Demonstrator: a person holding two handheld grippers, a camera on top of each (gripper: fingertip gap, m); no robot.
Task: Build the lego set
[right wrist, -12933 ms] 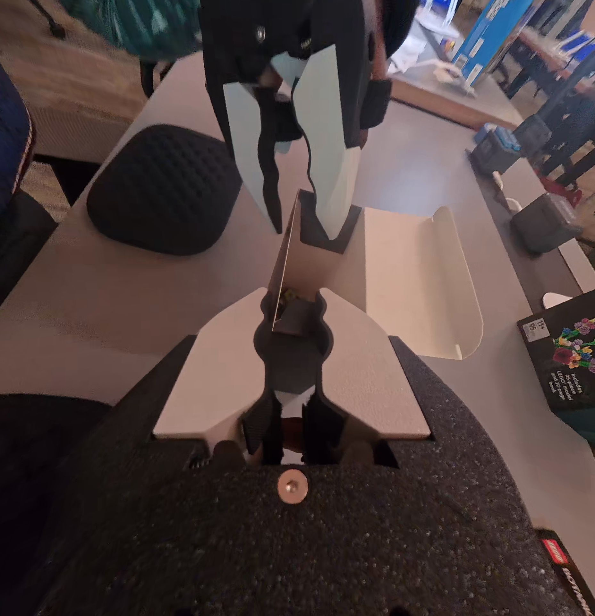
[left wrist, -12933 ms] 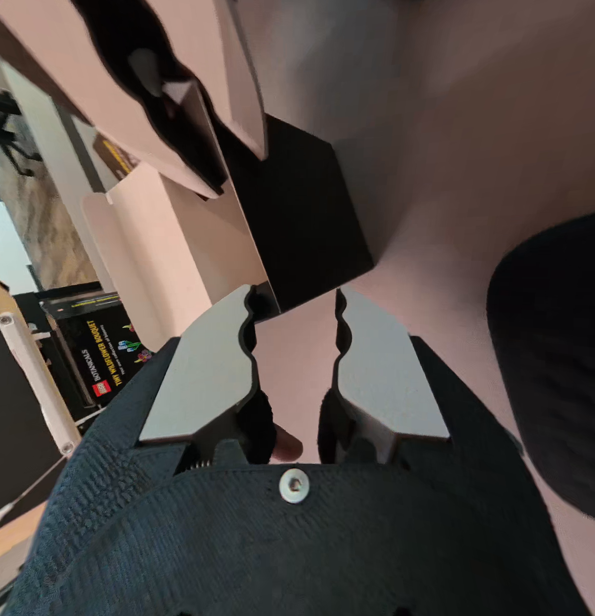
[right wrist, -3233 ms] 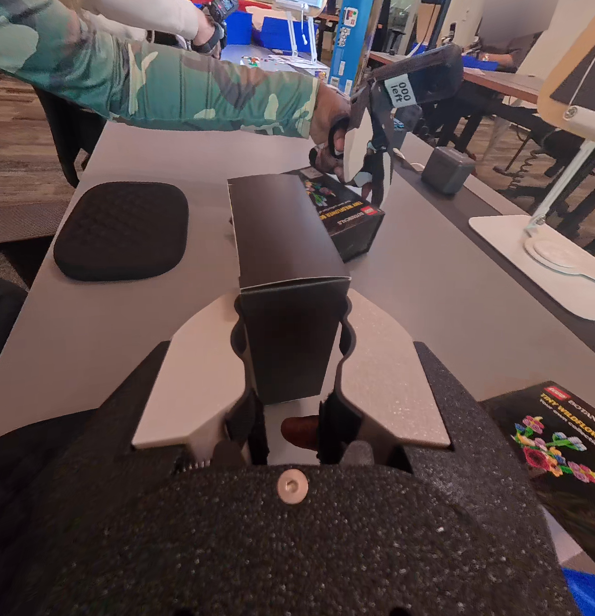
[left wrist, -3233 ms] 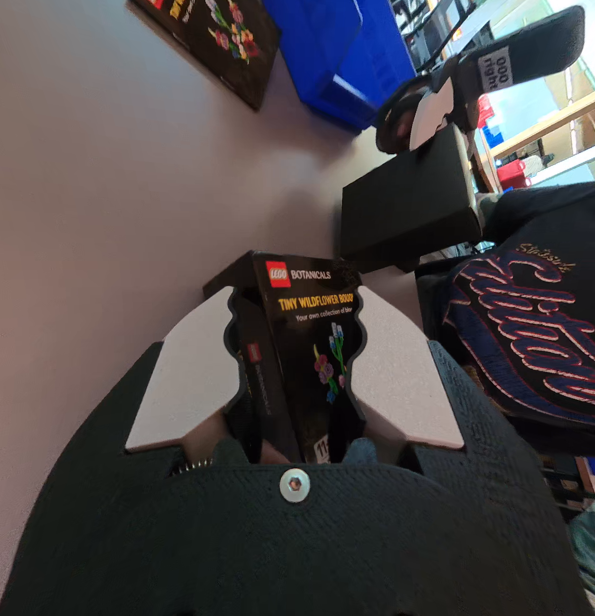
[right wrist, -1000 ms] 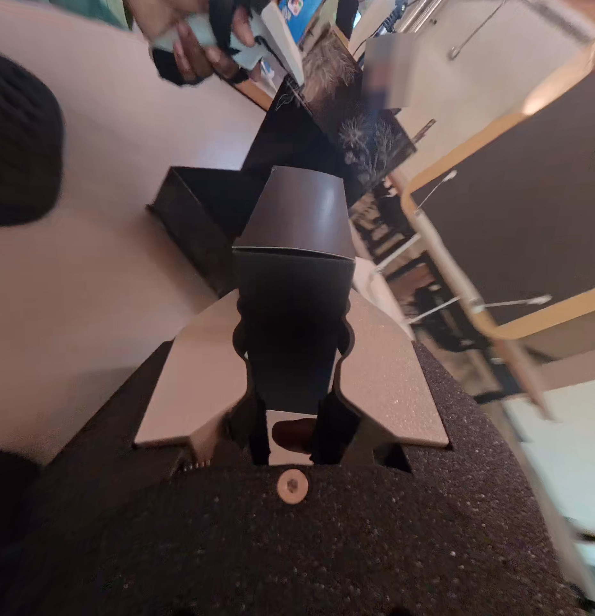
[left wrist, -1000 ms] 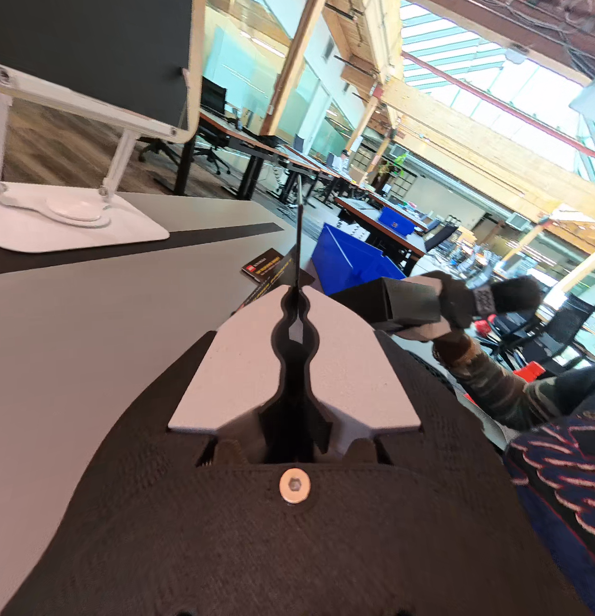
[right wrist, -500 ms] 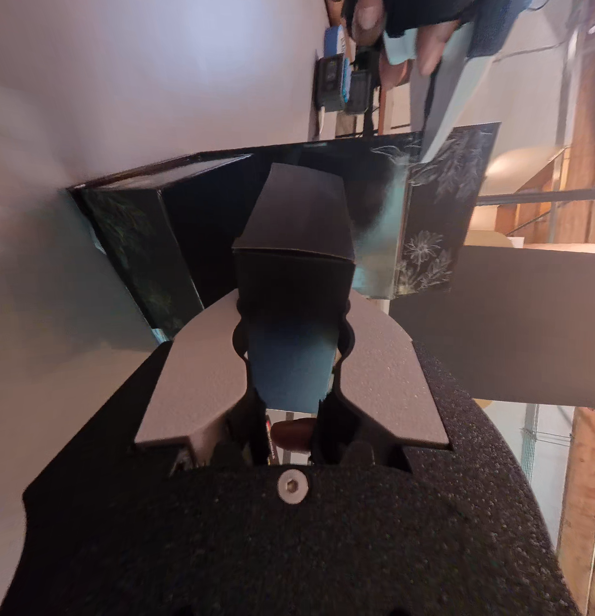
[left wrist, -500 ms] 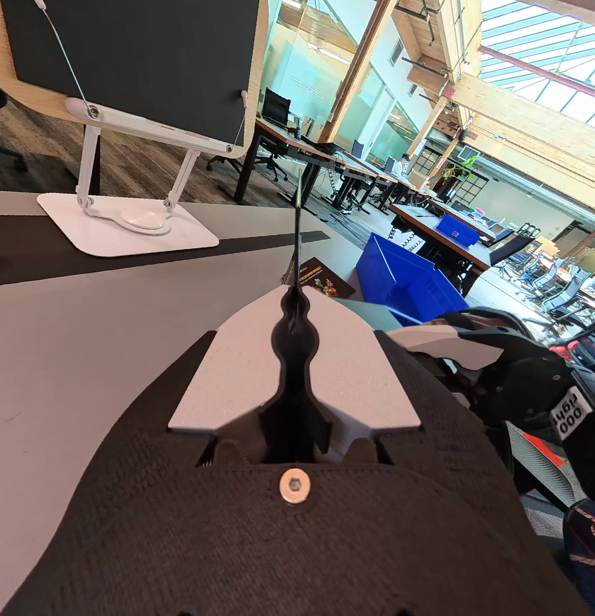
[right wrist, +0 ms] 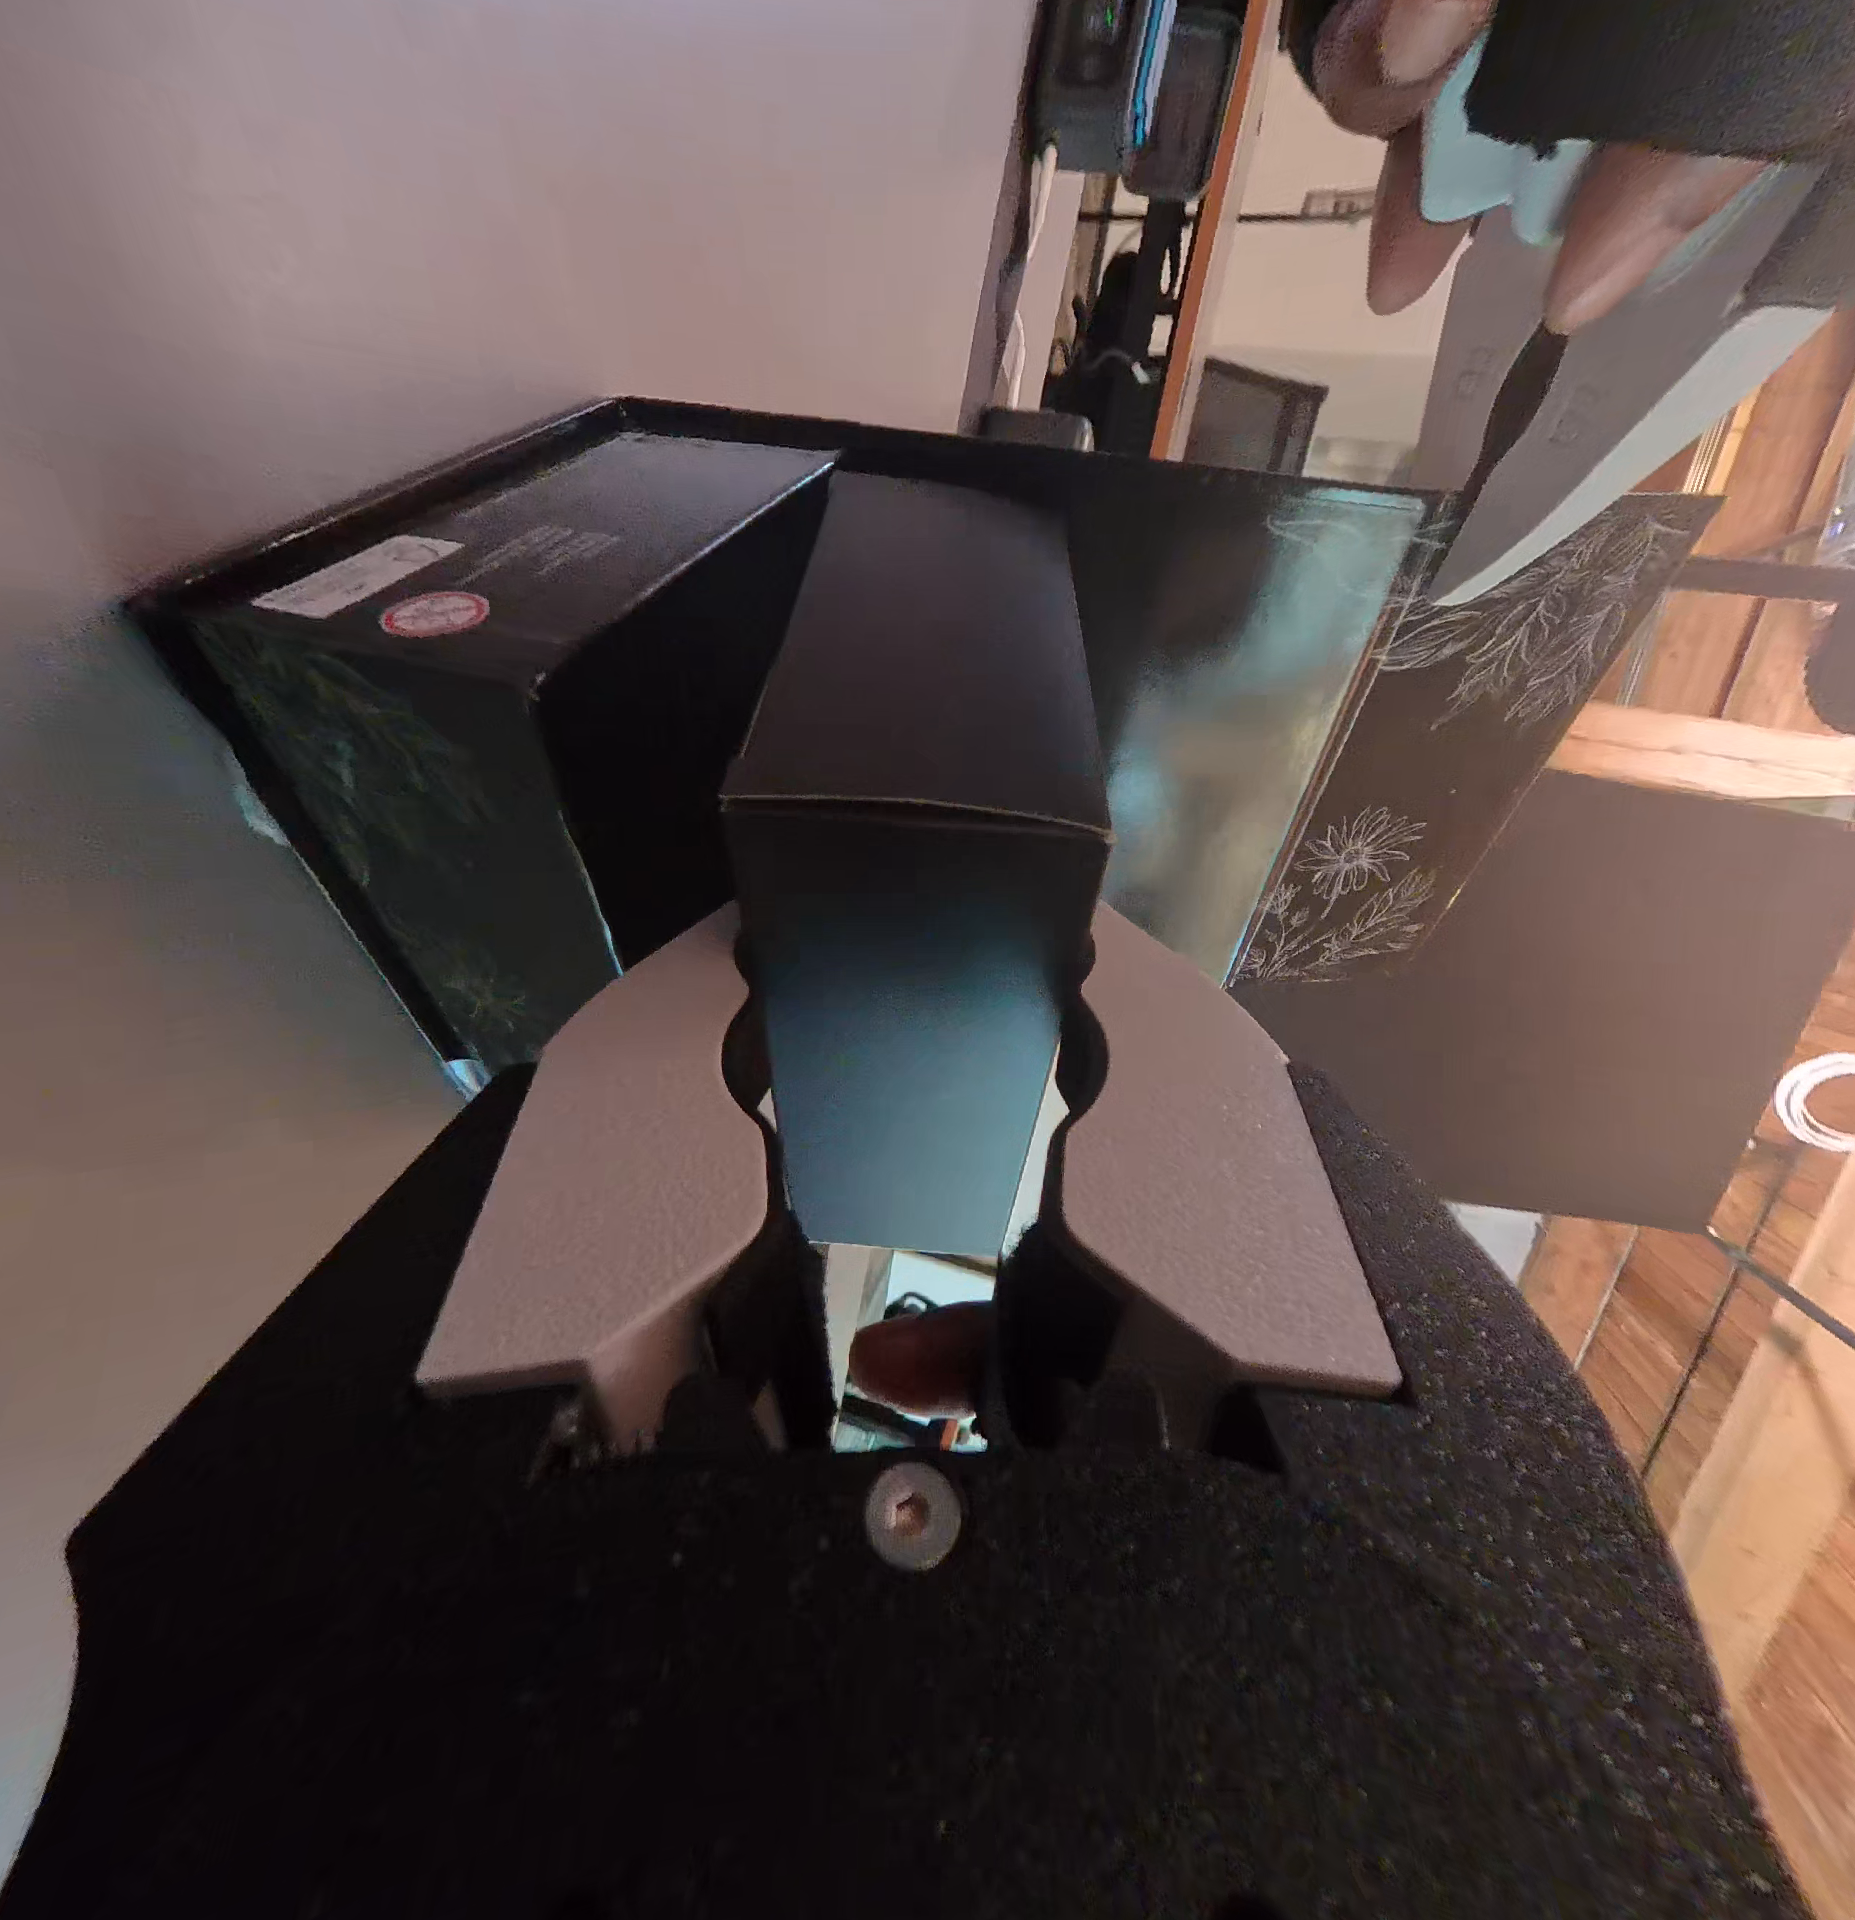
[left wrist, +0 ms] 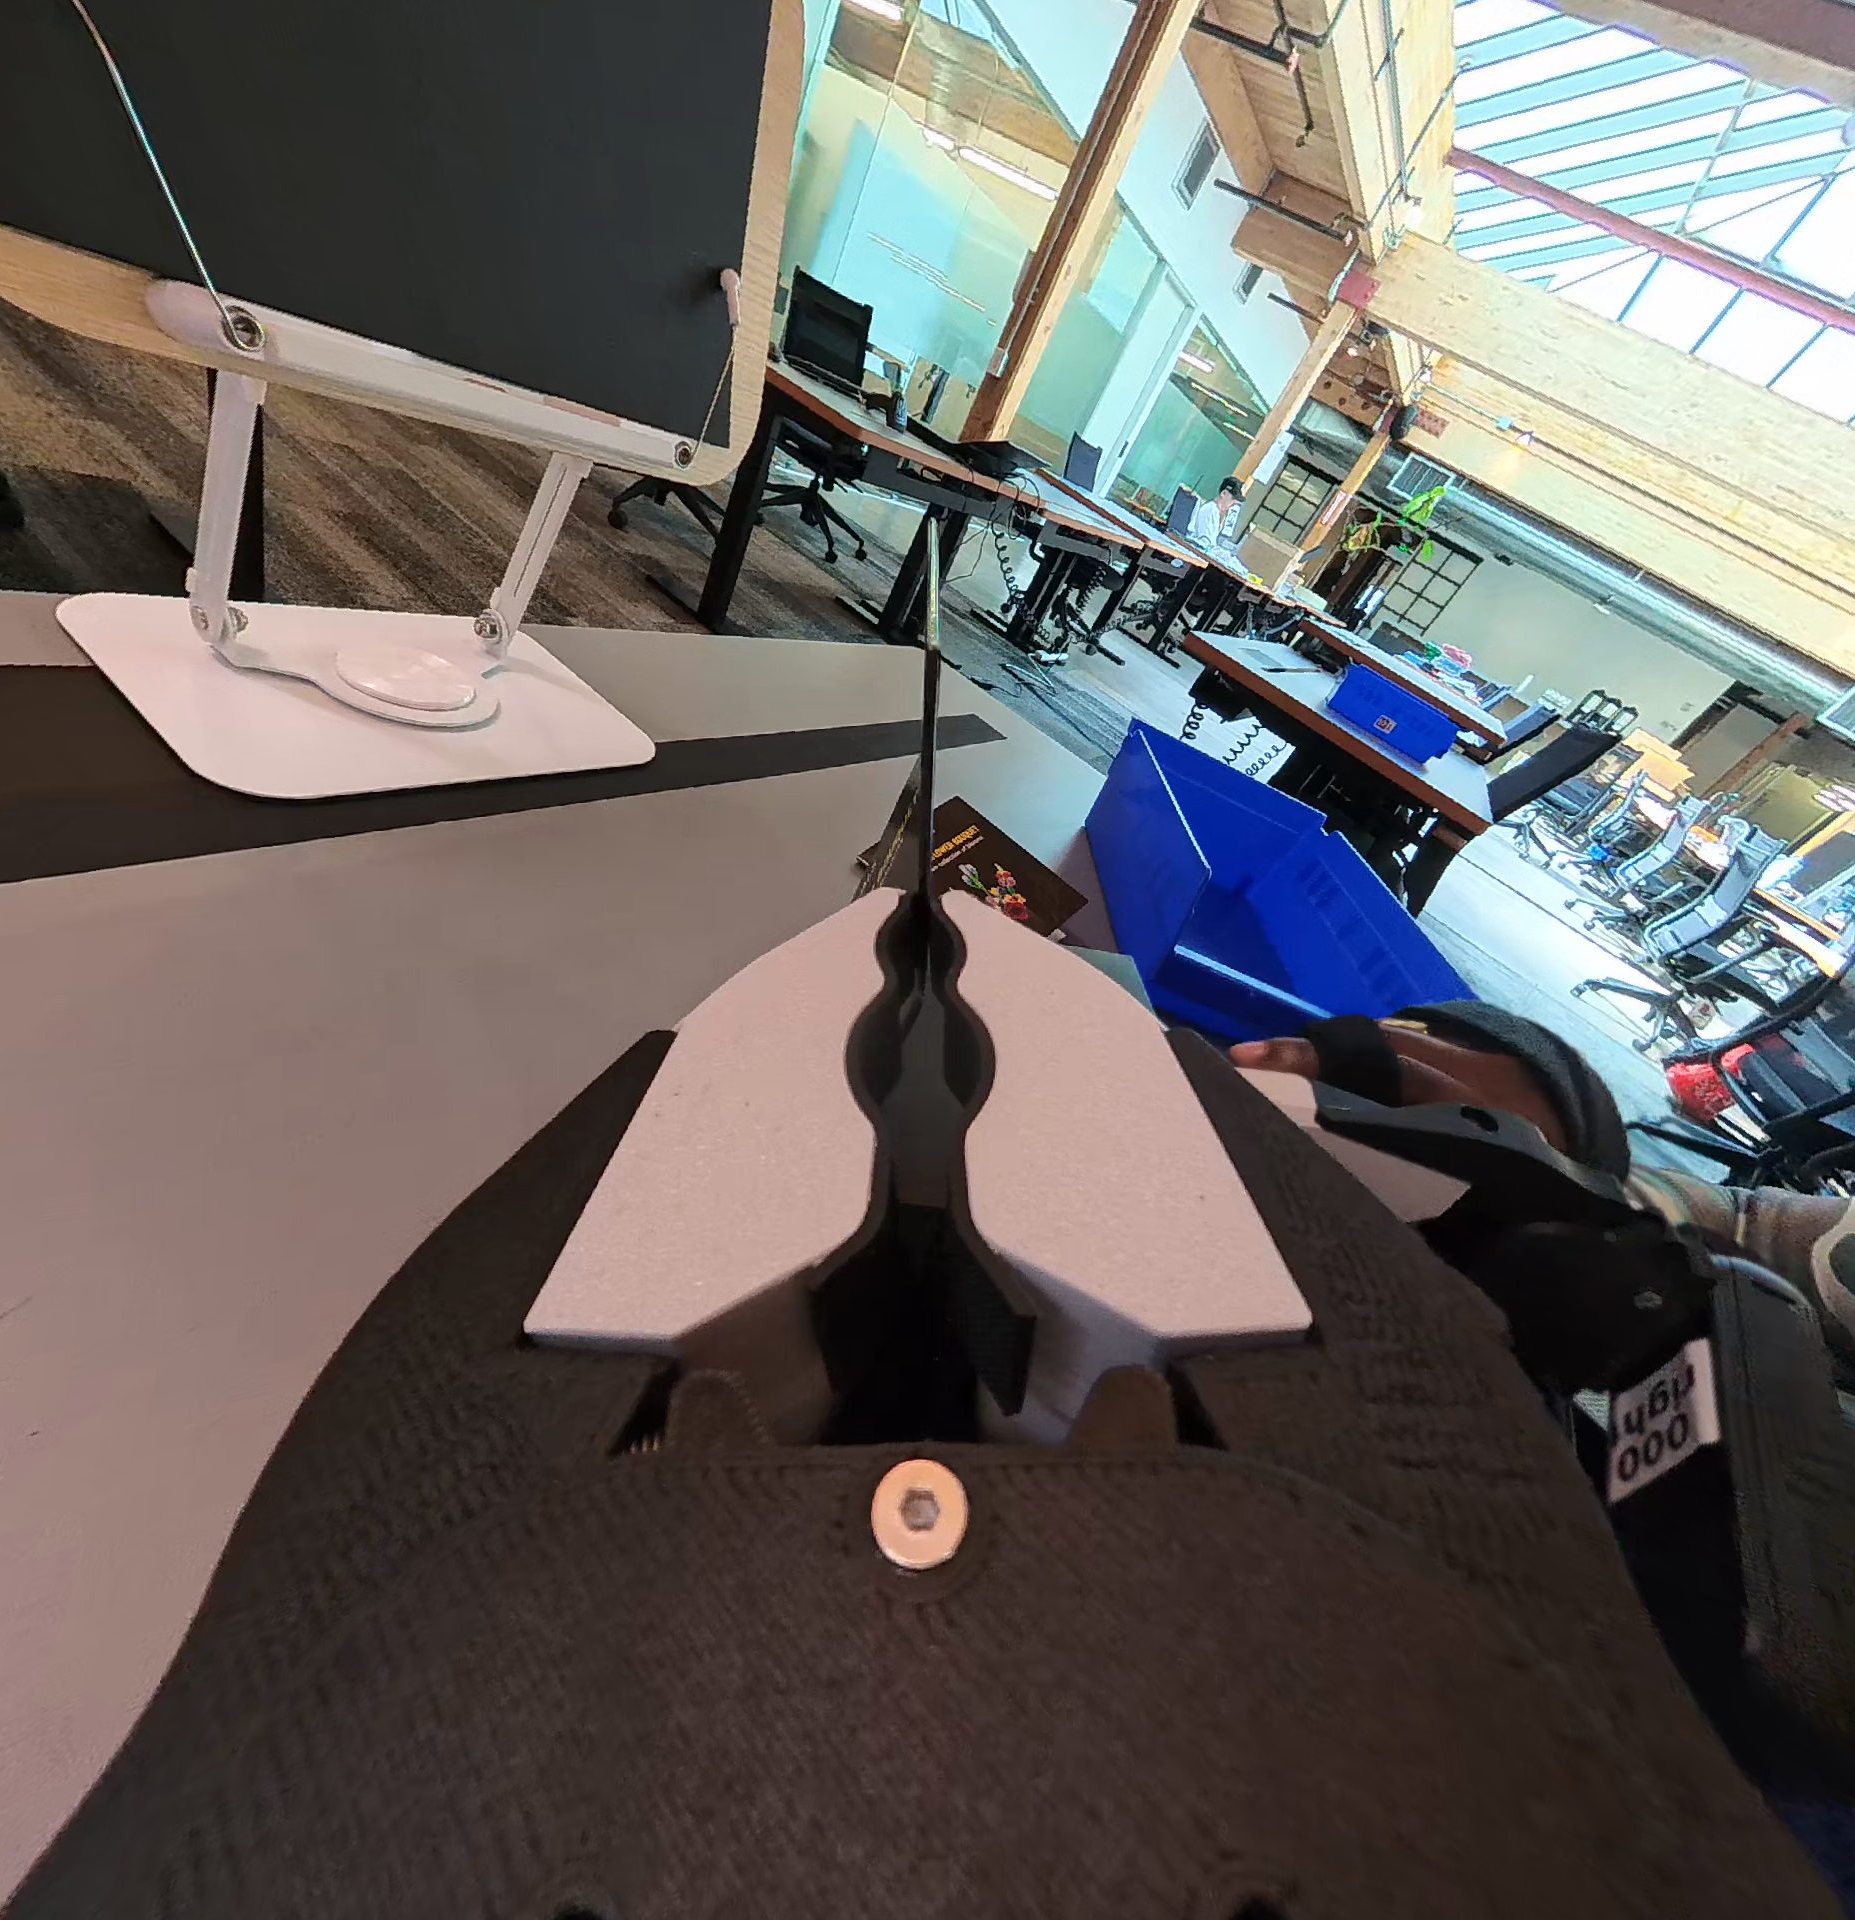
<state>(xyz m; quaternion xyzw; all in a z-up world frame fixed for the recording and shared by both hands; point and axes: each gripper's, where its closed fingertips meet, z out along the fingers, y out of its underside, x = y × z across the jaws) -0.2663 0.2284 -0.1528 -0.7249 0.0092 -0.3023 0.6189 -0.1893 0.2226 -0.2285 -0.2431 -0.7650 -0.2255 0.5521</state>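
Note:
My right gripper (right wrist: 912,935) is shut on a plain black inner box (right wrist: 923,707). The far end of this box lies inside the open mouth of the black lego box (right wrist: 383,675), which rests on the table. My left gripper (left wrist: 925,914) is shut on the lego box's thin black flap (left wrist: 929,727), seen edge-on and standing upright. In the right wrist view the left gripper (right wrist: 1505,520) shows at the top right, pinching that flap (right wrist: 1474,779), which bears flower drawings. The hand on the right gripper (left wrist: 1474,1101) shows at the right of the left wrist view.
A grey table (left wrist: 279,1039) has a dark strip at the back. A white stand (left wrist: 362,707) there holds a dark board. A blue bin (left wrist: 1266,914) stands at the right, with a black flowered booklet (left wrist: 996,883) beside it. Desks and chairs are beyond.
Over the last second my right gripper has brought the inner box's far end into the open lego box. My left gripper has kept hold of the flap. The right hand shows lower in the left view.

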